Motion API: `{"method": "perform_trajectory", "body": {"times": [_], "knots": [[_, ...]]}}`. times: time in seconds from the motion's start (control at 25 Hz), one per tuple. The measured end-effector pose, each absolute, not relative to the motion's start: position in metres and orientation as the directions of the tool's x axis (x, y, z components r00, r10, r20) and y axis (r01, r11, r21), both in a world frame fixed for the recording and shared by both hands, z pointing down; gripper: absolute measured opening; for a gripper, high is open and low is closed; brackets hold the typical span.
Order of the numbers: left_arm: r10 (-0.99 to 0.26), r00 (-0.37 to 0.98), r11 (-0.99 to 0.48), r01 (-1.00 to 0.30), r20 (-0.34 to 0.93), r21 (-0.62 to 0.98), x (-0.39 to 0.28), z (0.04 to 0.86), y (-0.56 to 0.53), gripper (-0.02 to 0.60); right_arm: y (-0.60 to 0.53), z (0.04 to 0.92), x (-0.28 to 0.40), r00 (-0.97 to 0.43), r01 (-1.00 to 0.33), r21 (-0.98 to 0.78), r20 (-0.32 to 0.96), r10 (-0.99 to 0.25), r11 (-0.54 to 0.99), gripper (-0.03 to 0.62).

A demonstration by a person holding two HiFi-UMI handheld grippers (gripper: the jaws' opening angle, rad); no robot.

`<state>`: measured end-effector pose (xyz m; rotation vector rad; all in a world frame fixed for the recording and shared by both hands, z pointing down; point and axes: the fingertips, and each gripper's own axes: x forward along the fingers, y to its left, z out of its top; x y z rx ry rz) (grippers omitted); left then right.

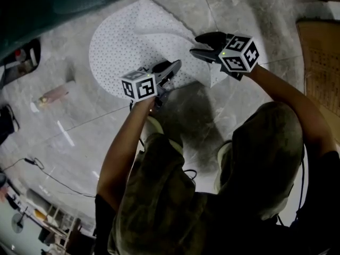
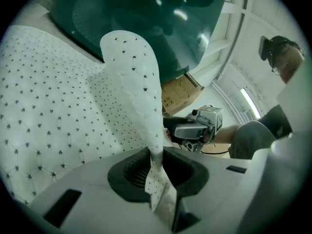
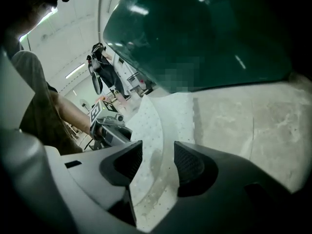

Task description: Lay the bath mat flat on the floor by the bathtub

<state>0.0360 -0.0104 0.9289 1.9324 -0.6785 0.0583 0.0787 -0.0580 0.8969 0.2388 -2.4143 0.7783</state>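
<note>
Camouflage-trousered knees [image 1: 164, 163] fill the near ground, the person crouched over the grey marbled stone floor [image 1: 69, 121]. Ahead of them the white, dark-dotted, round-edged quilted bath mat [image 1: 119, 44] lies just beside the dark green bathtub [image 1: 48, 7], so it looks to be in the right place. Most of it is down, but it is not flat. Its near edge stands up in a ridge, pinched between the nearly closed jaws of the left gripper [image 1: 171, 70], and a flap on the right looks doubled over. The right gripper [image 1: 204, 45] hangs above that side with its jaws wide apart, gripping nothing. I'd say spreading that flap and lowering the ridge are what remain.
</note>
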Motion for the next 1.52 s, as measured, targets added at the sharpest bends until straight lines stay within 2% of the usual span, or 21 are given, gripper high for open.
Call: {"method": "perform_trajectory", "body": {"times": [0.16,0.28,0.44,0.6,0.84,1.0,1.24,1.36,1.52], "knots": [[-0.438,0.849,-0.336,-0.459,0.295,0.823,0.036,0.921,-0.006,0.087,-0.050,0.897,0.066,-0.809,-0.285,-0.455,0.586,0.042,0.844,0.189],[-0.452,0.840,-0.323,-0.469,0.301,0.822,0.034,0.920,-0.009,0.088,-0.052,0.897,0.063,-0.815,-0.281,-0.472,0.577,0.052,0.835,0.108],[-0.438,0.842,-0.319,-0.472,0.314,0.822,0.034,0.924,-0.006,0.089,-0.050,0.892,0.068,-0.843,-0.288,-0.570,0.533,0.079,0.770,0.063],[-0.467,0.827,-0.305,-0.484,0.314,0.820,0.031,0.923,-0.011,0.132,-0.050,0.889,0.078,-0.870,-0.286,-0.655,0.484,0.097,0.699,0.035],[-0.452,0.837,-0.346,-0.483,0.308,0.804,0.043,0.919,-0.012,0.142,-0.083,0.857,0.108,-0.896,-0.359,-0.665,0.442,-0.042,0.655,0.031],[-0.424,0.842,-0.338,-0.489,0.334,0.804,0.050,0.929,-0.009,0.128,-0.121,0.834,0.144,-0.880,-0.448,-0.623,0.434,-0.193,0.641,0.031],[-0.433,0.802,-0.257,-0.547,0.411,0.797,0.043,0.949,-0.010,0.037,-0.164,0.848,0.218,-0.762,-0.641,-0.535,0.529,-0.373,0.550,0.031],[-0.417,0.788,-0.243,-0.578,0.454,0.779,0.044,0.952,-0.012,0.026,-0.180,0.868,0.248,-0.666,-0.742,-0.472,0.602,-0.440,0.477,0.031],[-0.367,0.800,-0.318,-0.587,0.474,0.744,0.055,0.950,-0.006,0.026,-0.193,0.898,0.269,-0.565,-0.819,-0.375,0.662,-0.493,0.435,0.031]]}}
